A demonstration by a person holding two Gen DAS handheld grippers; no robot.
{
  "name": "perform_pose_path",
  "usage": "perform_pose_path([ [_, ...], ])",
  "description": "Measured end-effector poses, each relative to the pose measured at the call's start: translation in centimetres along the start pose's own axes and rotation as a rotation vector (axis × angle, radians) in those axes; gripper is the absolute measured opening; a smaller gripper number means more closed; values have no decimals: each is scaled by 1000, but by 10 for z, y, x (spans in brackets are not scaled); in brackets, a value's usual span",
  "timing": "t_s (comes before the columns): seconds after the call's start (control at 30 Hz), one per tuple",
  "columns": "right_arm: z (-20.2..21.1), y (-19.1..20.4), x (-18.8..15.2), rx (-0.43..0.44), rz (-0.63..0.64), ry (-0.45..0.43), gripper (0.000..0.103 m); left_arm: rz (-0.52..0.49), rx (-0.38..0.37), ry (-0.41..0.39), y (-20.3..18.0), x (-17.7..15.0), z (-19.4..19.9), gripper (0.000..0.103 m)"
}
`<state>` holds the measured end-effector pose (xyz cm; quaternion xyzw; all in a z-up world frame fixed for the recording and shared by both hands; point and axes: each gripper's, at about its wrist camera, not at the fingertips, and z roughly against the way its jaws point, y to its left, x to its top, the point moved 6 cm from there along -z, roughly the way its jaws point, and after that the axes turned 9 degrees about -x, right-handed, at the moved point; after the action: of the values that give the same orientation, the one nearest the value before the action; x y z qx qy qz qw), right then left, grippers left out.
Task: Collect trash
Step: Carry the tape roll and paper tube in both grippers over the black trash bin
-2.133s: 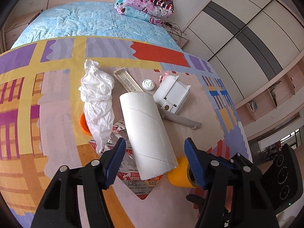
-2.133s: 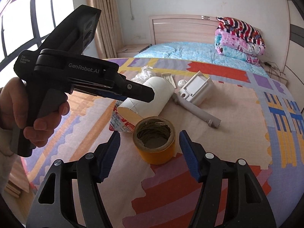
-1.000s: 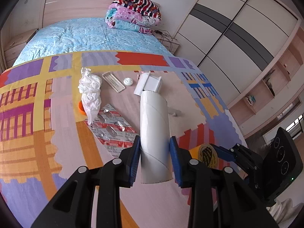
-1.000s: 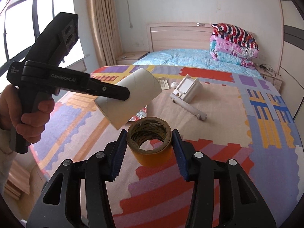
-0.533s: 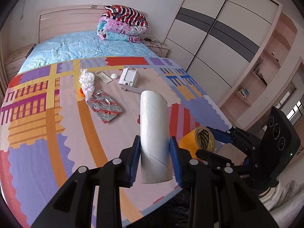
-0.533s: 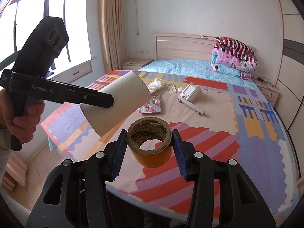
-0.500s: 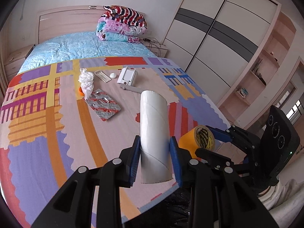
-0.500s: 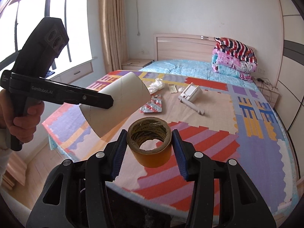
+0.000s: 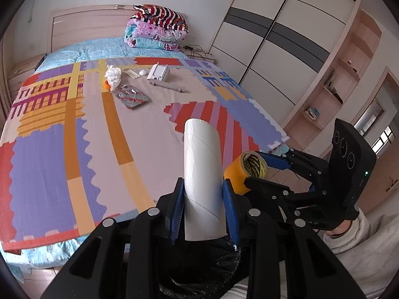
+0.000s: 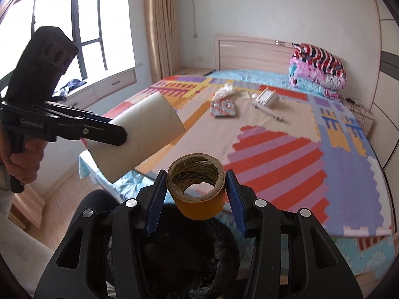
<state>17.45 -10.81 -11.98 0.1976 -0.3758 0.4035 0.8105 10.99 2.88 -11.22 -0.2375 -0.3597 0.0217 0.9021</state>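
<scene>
My left claw (image 9: 203, 211) gripped the white cardboard tube (image 9: 202, 182) and my right claw (image 10: 197, 196) gripped the yellow tape roll (image 10: 198, 189) above the black bin bag (image 10: 189, 256) off the bed's foot edge.

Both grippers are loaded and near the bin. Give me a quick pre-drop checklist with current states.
1. Left gripper clamped on the white cardboard tube: ok.
2. Right gripper clamped on the yellow tape roll: ok.
3. Black-lined trash bin open below the tape roll: ok.
4. Tube's lower end over the bin opening: cannot tell; the fingers hide most of it.
5. Tube and tape roll apart from each other: ok.
6. Trash left on the bed mat, such as the crumpled white bag and blister packs: not ok, still to collect.
</scene>
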Motion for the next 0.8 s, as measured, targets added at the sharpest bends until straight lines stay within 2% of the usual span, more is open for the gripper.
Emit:
perform_pose_path([
  [0.33,-24,19,-51,42,-8,118,47,36,35,75,-4,-64,-19,30],
  [0.47,-35,25,-68,60,-8,164,47,32,44,128,-2,-83,-33,30],
  [0.7,-54,31,-100,75,-11,252,47,96,50,216,16,-116,-61,30],
  [0.8,-63,31,-112,65,-1,287,47,96,92,253,25,-127,-71,30],
])
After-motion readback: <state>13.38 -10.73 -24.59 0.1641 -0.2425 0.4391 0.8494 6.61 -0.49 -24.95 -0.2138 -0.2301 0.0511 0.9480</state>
